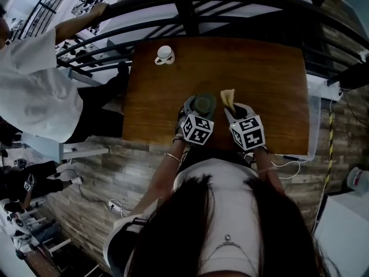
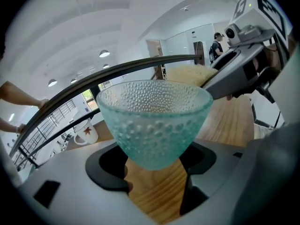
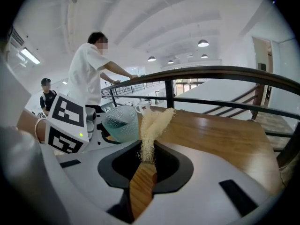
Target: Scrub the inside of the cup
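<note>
Holding a dimpled pale-green glass cup [image 2: 154, 121] upright in the left claw [image 2: 154, 162], with jaws spread round its narrow base and pressed against it, over the near part of the wooden worktop [image 1: 259, 74]. Pinching a frayed yellowish scrub pad [image 3: 152, 123] in the right claw [image 3: 144, 159], with jaws almost closed on its lower end, just beside the cup and outside it. Farther back on the worktop, 1 white mug [image 1: 165, 55].
</note>
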Available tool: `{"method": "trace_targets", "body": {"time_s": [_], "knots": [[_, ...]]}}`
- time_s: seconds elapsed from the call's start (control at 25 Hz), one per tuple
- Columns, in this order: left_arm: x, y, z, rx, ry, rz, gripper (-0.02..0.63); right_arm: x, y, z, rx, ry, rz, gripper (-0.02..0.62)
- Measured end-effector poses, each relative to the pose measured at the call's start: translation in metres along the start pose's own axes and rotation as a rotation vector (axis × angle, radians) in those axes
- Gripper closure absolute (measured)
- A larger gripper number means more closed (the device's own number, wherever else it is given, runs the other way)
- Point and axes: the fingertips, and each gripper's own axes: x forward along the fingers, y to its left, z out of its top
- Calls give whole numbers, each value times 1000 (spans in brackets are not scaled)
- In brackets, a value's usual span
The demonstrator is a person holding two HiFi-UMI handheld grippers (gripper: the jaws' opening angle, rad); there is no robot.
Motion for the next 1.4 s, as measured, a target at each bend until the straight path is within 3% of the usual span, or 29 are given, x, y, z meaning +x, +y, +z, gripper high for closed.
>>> {"method": "trace_targets", "body": {"time_s": [0.4,0.8,1.4], "knots": [[-2,23,4,126,-17,-15,267,-4,39,38,-35,-47,83,511],[-6,41,8,269,-46,-4,267,13,72,49,-106,26,156,511],[-21,62,17,506,-63,99,267,22,90,50,-149,100,176,511]]}}
